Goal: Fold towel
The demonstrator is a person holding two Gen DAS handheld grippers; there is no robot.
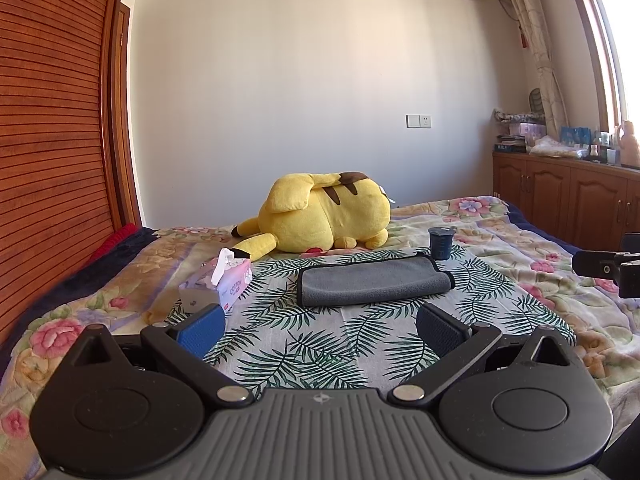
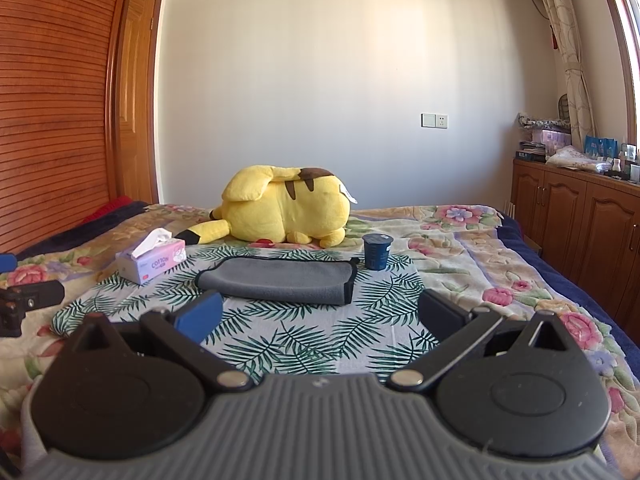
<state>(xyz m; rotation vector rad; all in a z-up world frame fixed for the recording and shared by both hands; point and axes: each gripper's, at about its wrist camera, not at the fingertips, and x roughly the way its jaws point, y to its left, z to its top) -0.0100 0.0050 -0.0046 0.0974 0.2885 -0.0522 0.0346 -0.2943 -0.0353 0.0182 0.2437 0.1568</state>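
A grey towel (image 1: 374, 283) with a dark hem lies folded over on a leaf-print cloth (image 1: 320, 344) on the bed; it also shows in the right wrist view (image 2: 280, 280). My left gripper (image 1: 320, 328) is open and empty, held back from the towel's near edge. My right gripper (image 2: 320, 316) is open and empty, also short of the towel. The right gripper's side shows at the right edge of the left wrist view (image 1: 608, 268). The left gripper's side shows at the left edge of the right wrist view (image 2: 24, 304).
A yellow plush toy (image 1: 324, 216) lies behind the towel. A dark blue cup (image 1: 440, 242) stands at the towel's far right corner. A pink tissue box (image 1: 224, 280) sits to its left. Wooden cabinets (image 2: 580, 220) line the right wall, a wooden wardrobe (image 1: 48, 120) the left.
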